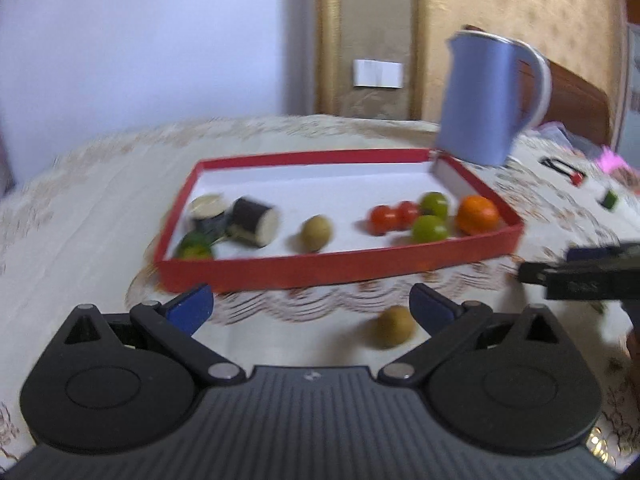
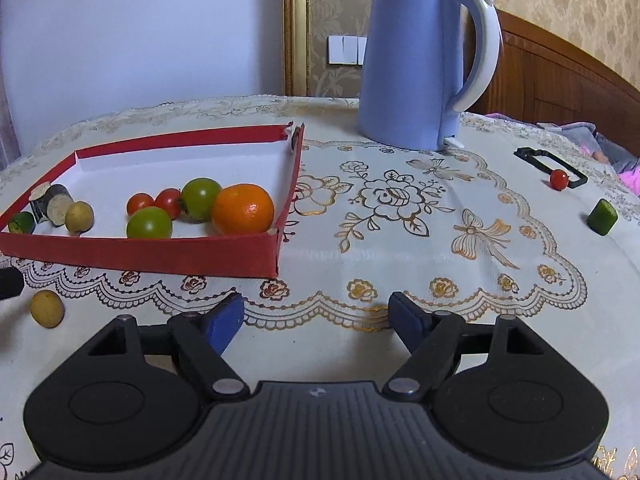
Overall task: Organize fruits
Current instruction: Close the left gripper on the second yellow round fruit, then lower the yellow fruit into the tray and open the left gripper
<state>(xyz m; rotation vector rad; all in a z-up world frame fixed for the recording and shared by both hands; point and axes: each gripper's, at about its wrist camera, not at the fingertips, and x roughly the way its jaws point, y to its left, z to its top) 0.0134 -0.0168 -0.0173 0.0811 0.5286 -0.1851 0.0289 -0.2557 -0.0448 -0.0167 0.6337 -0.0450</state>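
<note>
Loose yellow fruit (image 1: 391, 327) just inside the spread left claw's (image 1: 311, 309) right finger.

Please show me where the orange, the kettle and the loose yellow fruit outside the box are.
orange (image 2: 243, 209): right wrist view, middle of its front face.
kettle (image 2: 404, 64): right wrist view, middle of the blue body.
yellow fruit (image 2: 47, 308): right wrist view, middle of its skin.

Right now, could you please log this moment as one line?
left gripper: open, empty | right gripper: open, empty | red tray: holds fruit | outside tray: yellow fruit, cherry tomato
</note>
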